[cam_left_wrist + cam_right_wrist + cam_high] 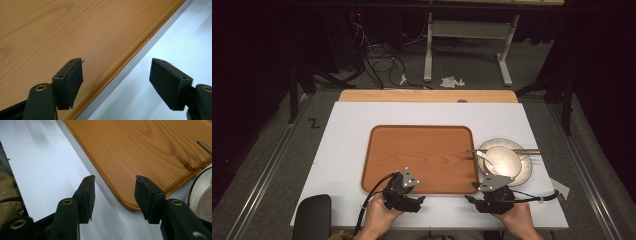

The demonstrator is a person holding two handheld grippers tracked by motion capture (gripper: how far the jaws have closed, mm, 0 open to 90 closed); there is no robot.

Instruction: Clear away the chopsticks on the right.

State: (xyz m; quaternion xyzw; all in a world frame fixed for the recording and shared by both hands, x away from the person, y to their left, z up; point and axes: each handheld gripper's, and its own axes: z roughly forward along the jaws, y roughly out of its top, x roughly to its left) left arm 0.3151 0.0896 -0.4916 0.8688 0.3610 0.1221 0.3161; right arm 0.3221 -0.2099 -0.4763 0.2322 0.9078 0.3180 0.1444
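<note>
A white table top (347, 145) holds a big wooden tray (419, 159) in the middle; the tray has nothing on it but the tips of some chopsticks (507, 150); the chopsticks lie across a white bowl (502, 161) and reach over the tray's right edge; the bowl sits on a plate (528, 167) just to the right of the tray, and a white spoon (486, 160) rests in the bowl.

The left hand (379, 216) holds the left gripper (412, 200) at the near edge of the tray, toward its left side; in the left gripper view its jaws are wide apart with nothing between them; one jaw is over the wood and the other is over the white top, so the tray's edge runs between them.

The right hand (517, 219) holds the right gripper (477, 199) by the tray's near right corner, close to the plate; in the right gripper view its jaws stand apart and grip nothing; the rounded corner of the tray lies between them; I cannot tell if either gripper touches the tray or just hangs over it.

A dark flat thing (312, 216) lies at the near left corner of the table; it is too dim to name.
</note>
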